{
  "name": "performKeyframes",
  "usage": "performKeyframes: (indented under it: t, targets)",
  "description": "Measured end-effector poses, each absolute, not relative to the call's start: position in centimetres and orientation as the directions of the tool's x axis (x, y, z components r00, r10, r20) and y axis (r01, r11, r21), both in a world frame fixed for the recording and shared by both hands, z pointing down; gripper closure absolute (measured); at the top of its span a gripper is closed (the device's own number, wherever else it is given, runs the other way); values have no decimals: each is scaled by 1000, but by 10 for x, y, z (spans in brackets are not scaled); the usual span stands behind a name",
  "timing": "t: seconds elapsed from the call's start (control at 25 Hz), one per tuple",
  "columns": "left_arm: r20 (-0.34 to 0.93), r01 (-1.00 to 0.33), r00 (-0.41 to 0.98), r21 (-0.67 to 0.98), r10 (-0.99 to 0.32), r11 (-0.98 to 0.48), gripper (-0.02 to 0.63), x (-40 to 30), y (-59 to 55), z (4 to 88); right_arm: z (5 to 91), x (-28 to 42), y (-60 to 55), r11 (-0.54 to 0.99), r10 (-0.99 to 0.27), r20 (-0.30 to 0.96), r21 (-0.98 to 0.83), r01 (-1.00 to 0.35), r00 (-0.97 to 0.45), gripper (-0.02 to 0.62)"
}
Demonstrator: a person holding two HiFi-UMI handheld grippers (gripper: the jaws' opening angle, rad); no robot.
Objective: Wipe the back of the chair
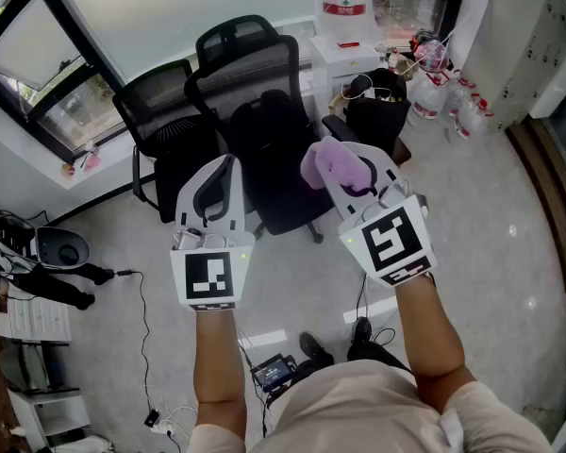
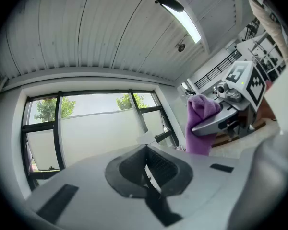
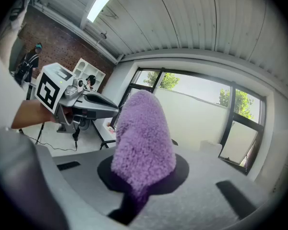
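A black mesh-backed office chair (image 1: 255,88) stands below my hands and faces me, with a second black chair (image 1: 165,116) at its left. My right gripper (image 1: 344,173) is shut on a fluffy purple cloth (image 1: 325,165), held in the air above the chair's seat. In the right gripper view the cloth (image 3: 143,138) sticks up from between the jaws and hides their tips. My left gripper (image 1: 219,185) hovers beside it, jaws together with nothing in them; its pads (image 2: 134,169) meet in the left gripper view. Both grippers tilt up toward the window and ceiling.
A white cabinet (image 1: 344,55) with a water jug (image 1: 344,3) stands behind the chairs. A black bag (image 1: 377,107) and several plastic bottles (image 1: 443,97) lie to the right. Cables and a small device (image 1: 275,371) are on the floor by my feet. A window sill (image 1: 104,163) runs along the left.
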State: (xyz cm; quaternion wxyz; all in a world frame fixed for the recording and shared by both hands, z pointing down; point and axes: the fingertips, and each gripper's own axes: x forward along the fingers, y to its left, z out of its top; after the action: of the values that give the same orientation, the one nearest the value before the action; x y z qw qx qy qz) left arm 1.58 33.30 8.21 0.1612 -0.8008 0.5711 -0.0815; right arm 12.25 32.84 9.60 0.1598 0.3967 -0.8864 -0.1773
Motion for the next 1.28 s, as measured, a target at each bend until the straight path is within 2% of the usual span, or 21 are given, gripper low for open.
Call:
performKeyframes:
  t: [0.36, 0.6, 0.84, 0.96, 1.28]
  targets:
    - [-95, -884, 347, -365, -933, -292, 600, 1, 333, 80, 96, 109, 331, 617, -766, 146, 442, -652, -626, 577]
    - [-47, -882, 349, -355, -936, -311, 600, -6, 336, 84, 99, 101, 331, 611, -772, 147, 440, -658, -618, 577]
    - [-63, -879, 360, -358, -931, -316, 600, -16, 335, 85, 103, 91, 330, 604, -780, 149, 433, -669, -608, 577]
    - [-110, -874, 371, -376, -922, -307, 600, -20, 330, 83, 103, 88, 326, 601, -783, 150, 429, -674, -603, 577]
    - [-102, -877, 369, -367, -924, -310, 600, -21, 314, 84, 95, 88, 308, 601, -782, 115, 399, -692, -613, 574]
